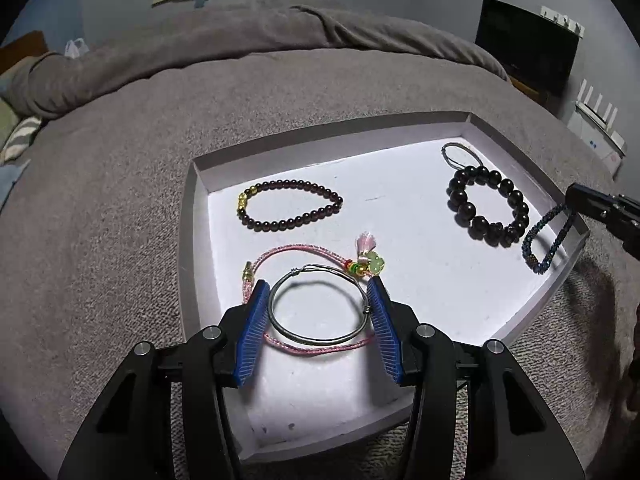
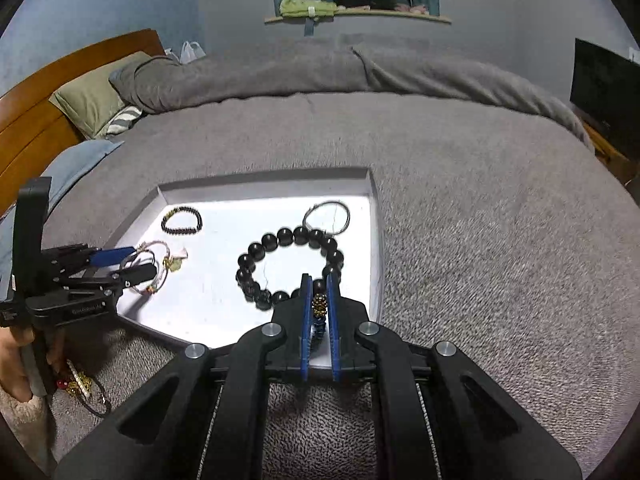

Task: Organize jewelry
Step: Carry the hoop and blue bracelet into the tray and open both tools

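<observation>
Two grippers were busy: my left gripper (image 1: 316, 300) sat half-wide around the wire bangle (image 1: 318, 306) in the tray (image 1: 192, 216), pads not touching, while my right gripper (image 2: 320, 292) pinched the blue beaded bracelet (image 2: 319, 312) over the tray's edge. Lowering it slowly before letting go seemed smartest.

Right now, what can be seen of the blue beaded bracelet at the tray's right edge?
The blue beaded bracelet is a woven rope of tiny dark-blue beads with a gold-brown beaded ball at one end. It hangs as a loop from the right gripper, whose blue pads are shut on it. Its lower end seems to reach the white tray floor by the tray wall, close beside the large black bead bracelet; contact between the two is unclear.
</observation>
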